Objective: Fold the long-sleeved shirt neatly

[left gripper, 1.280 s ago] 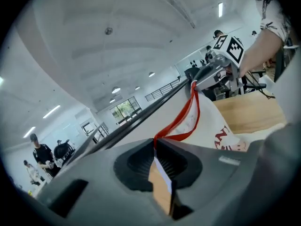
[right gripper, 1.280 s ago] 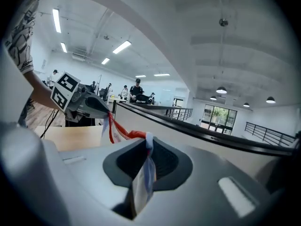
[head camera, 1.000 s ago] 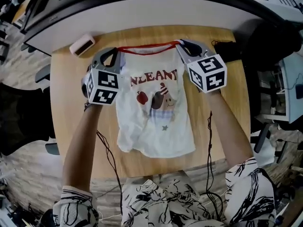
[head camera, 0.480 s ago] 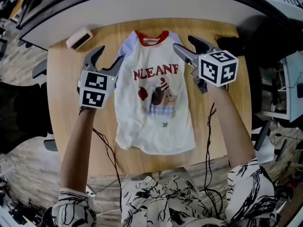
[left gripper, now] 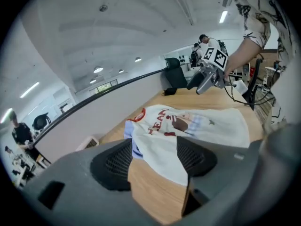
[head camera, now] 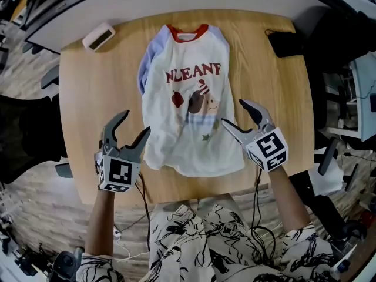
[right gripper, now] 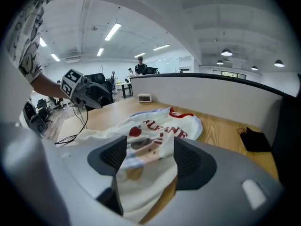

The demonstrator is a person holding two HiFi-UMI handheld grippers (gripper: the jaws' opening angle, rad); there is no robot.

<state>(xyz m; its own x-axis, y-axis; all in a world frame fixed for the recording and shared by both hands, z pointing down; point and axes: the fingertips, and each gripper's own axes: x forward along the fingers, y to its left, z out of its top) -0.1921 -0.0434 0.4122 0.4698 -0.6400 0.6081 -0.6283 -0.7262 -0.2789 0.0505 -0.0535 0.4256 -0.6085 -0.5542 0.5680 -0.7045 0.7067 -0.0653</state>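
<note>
Fingers (head camera: 110, 135) on L gripper (head camera: 135, 123) & R gripper (head camera: 233, 113) just opened, halfway apart, empty, by shirt (head camera: 191, 98) hem

Bright, even ceiling-strip light; soft shadows; strong fisheye warp (dark vignette corners); near foreground slightly blurred.

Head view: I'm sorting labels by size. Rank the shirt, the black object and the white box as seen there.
1. shirt, by far.
2-3. black object and white box: about alike, so unranked.

soft matt cloth shirt (head camera: 188, 98) on a smooth wood-grain table (head camera: 94, 98).
</note>
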